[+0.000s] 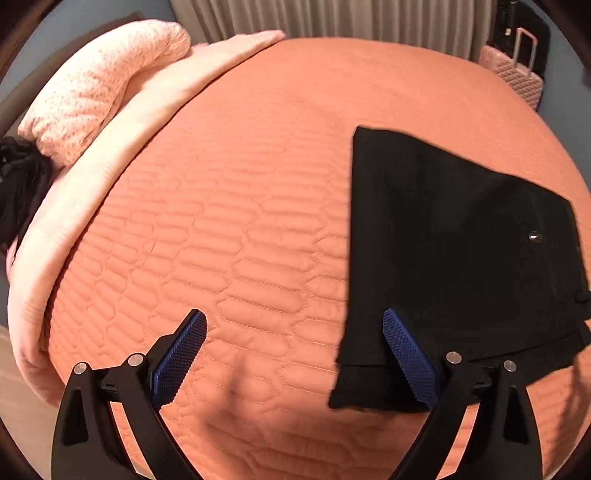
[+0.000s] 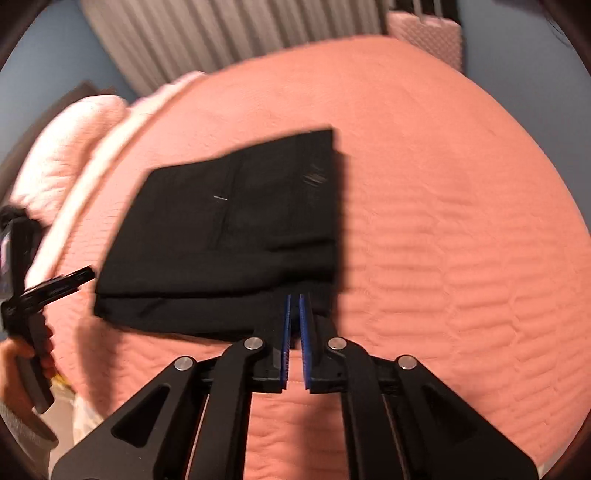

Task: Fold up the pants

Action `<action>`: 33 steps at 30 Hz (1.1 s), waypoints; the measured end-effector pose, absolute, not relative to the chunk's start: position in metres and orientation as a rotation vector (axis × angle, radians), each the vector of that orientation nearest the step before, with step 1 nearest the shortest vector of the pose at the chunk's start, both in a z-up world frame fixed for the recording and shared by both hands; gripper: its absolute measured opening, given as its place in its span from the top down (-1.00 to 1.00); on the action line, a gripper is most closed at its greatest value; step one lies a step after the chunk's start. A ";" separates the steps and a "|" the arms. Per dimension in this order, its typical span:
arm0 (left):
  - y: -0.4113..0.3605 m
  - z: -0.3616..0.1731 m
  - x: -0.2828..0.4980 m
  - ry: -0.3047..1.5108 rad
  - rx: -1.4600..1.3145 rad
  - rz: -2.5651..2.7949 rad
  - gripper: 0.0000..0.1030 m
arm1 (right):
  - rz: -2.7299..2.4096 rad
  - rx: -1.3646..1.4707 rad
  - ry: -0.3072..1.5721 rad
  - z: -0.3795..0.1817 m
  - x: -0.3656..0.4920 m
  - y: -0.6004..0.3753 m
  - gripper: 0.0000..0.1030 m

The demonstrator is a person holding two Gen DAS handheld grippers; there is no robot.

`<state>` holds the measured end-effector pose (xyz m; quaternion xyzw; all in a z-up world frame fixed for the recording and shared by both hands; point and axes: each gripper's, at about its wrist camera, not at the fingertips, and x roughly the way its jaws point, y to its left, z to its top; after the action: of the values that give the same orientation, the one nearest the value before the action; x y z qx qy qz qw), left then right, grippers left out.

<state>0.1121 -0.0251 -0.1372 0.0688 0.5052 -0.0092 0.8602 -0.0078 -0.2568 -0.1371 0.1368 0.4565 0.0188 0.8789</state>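
Two grippers are over the bed, and the black pants [image 2: 229, 229] lie folded into a compact stack on the orange quilted bedspread [image 1: 229, 206], layers showing along the near edge. The left gripper [image 1: 293, 325] has its jaws spread wide with nothing between them; its left blue pad [image 1: 181, 354] is over bare quilt, while the other blue pad overlaps the near corner of the pants in the left wrist view, and whether it touches the cloth I cannot tell. The right gripper [image 2: 294, 306] has its blue pads drawn almost together, only a thin slit between them, with no cloth visible in that slit; the tips sit at the near right edge of the stack. A metal button [image 1: 534, 236] glints on the top layer. At the far left, a pale pink pillow [image 1: 103, 88] rests beside a folded-back pink blanket [image 1: 122, 147]. A pink suitcase [image 1: 517, 70] stands by the curtain [image 1: 332, 18].
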 end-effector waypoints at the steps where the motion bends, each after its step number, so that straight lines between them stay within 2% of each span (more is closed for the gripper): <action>1: -0.035 -0.137 0.109 1.054 0.169 -0.036 -0.87 | 0.050 0.260 0.970 -0.145 -0.002 -0.253 0.89; 3: -0.051 -0.154 0.100 1.069 0.267 -0.023 -0.88 | 0.051 0.209 1.039 -0.178 0.010 -0.246 0.95; 5: -0.057 -0.177 0.104 1.131 0.308 -0.011 -0.90 | 0.055 0.297 1.026 -0.180 0.000 -0.259 1.00; 6: -0.052 -0.172 0.099 1.129 0.269 -0.006 -0.90 | 0.020 0.352 1.047 -0.175 -0.007 -0.266 1.00; 7: -0.046 -0.164 0.096 1.132 0.229 0.000 -0.88 | -0.060 0.332 1.061 -0.168 -0.014 -0.269 0.87; 13: -0.057 -0.098 0.066 1.033 0.233 -0.063 -0.86 | -0.053 0.307 0.916 -0.096 -0.047 -0.264 0.87; 18: -0.079 -0.058 0.052 0.984 0.244 -0.117 -0.87 | -0.016 0.293 0.861 -0.061 -0.039 -0.250 0.86; 33: -0.104 -0.025 0.039 0.935 0.235 -0.133 -0.87 | -0.010 0.281 0.789 -0.024 -0.045 -0.234 0.86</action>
<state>0.0386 -0.1035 -0.0253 0.1130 0.4491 -0.0638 0.8840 -0.0450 -0.2339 -0.0239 0.1363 0.3831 -0.0050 0.9136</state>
